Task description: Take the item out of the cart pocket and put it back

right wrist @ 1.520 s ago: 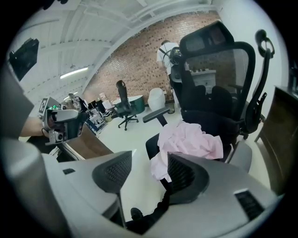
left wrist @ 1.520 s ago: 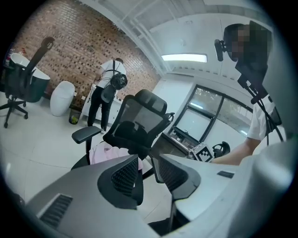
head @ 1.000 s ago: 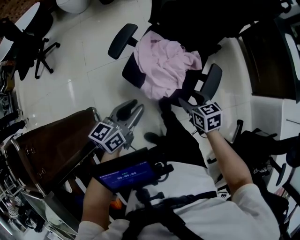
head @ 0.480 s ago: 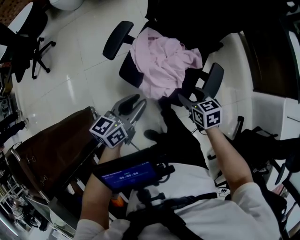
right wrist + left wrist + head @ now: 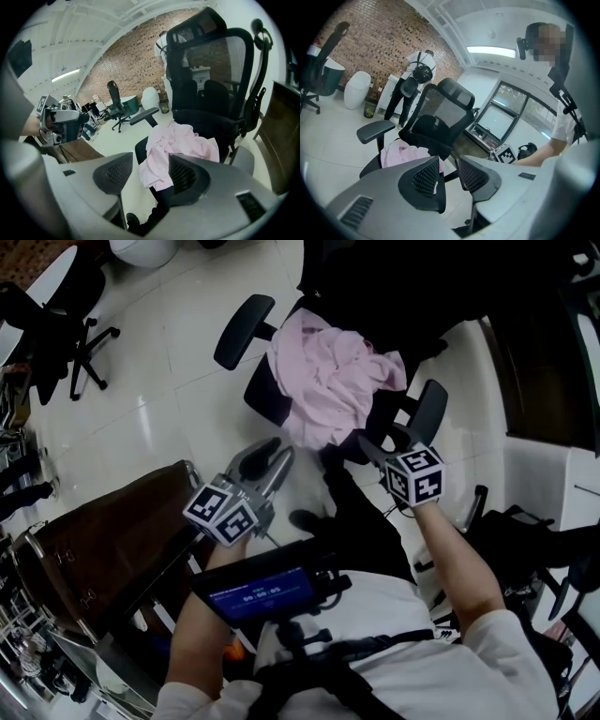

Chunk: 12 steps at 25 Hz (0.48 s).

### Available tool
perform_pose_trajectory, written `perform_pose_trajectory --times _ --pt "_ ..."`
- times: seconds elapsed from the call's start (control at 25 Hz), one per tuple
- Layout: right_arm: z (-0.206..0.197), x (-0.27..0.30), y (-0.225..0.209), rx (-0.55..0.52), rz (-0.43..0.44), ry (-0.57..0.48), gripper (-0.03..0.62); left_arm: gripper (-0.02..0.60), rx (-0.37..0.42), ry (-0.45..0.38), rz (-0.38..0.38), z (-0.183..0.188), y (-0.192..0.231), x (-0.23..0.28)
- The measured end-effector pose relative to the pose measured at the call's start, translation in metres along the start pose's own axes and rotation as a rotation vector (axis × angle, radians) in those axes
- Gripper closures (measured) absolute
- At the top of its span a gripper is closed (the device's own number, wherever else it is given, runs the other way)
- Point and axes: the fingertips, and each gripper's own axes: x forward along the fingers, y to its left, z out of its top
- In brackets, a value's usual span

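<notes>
Nearest the camera, a black strap harness crossed a white shirt [image 5: 403, 615], and a small glowing blue screen [image 5: 262, 594] sat at the chest. Two bare forearms reached forward from it.

The left gripper [image 5: 272, 458] was smooth grey plastic with curved jaws and dark, mesh-textured pads. Its cube [image 5: 220, 515] of black-and-white squares sat over the hand. It pointed nearly level. The jaws stood a narrow way apart, with nothing between them [image 5: 449, 161].

The right gripper [image 5: 380, 442], of the same make, tilted steeply down, with its cube [image 5: 413, 475] at the wrist. Its jaws stood wider apart and held nothing [image 5: 151, 164].

To the left of the left gripper stood the cart [image 5: 28, 549], a thin metal frame. It carried the pocket [image 5: 103, 540], a flat brown panel with a leather-like sheen. Neither gripper touched it. The pocket's mouth and contents could not be made out.

Beyond the grippers stood a black chair [image 5: 246, 320] with padded armrests and a mesh back. A crumpled, soft pink cloth [image 5: 333, 381] lay heaped on its seat.

The floor [image 5: 169, 381] was glossy pale tile.

Farther off, a second black rolling chair [image 5: 56, 324] stood at the left. In the left gripper view, a red brick wall [image 5: 379, 42] rose behind another person [image 5: 415, 77], who stood with their back turned.
</notes>
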Motion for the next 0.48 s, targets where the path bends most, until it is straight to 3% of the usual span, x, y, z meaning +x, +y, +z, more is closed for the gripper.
perform_pose_trajectory --times 0.48 --pt "-0.007 0.011 -0.021 0.021 -0.023 0.032 0.345 0.432 0.028 0.085 0.015 -0.011 0.014 0.024"
